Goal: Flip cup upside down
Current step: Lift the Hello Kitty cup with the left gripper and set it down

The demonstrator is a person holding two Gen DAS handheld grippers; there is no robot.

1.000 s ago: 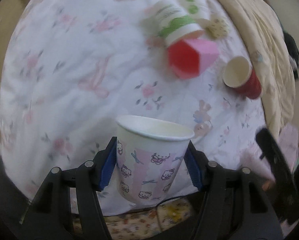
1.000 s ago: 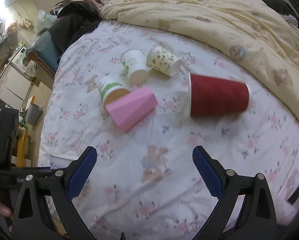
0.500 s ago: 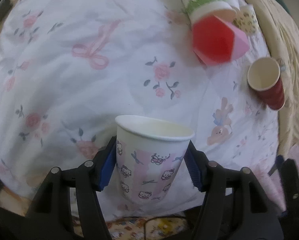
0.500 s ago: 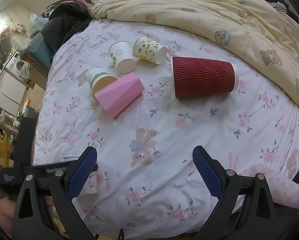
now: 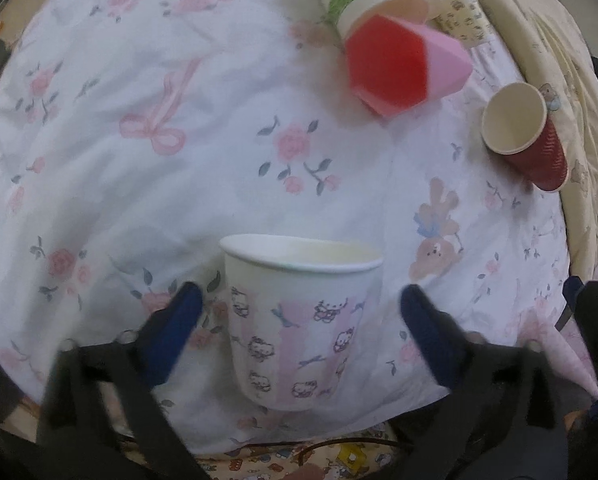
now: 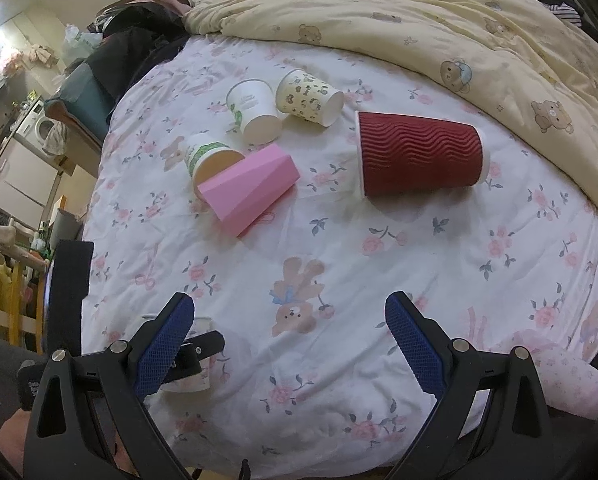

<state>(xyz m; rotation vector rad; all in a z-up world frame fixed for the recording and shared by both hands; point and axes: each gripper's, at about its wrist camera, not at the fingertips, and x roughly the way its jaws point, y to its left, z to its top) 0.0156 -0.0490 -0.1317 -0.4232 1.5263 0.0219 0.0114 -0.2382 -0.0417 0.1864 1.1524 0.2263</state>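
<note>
The kitty-print cup (image 5: 301, 320) stands mouth-up at the near edge of the bed (image 5: 179, 128), between the fingers of the left gripper (image 5: 297, 316), which are spread wide and clear of its walls. The right gripper (image 6: 289, 338) hangs open and empty (nothing between its pads). The soft quilt could tip the light cup, or a brushing finger could nudge it off the edge.
</note>
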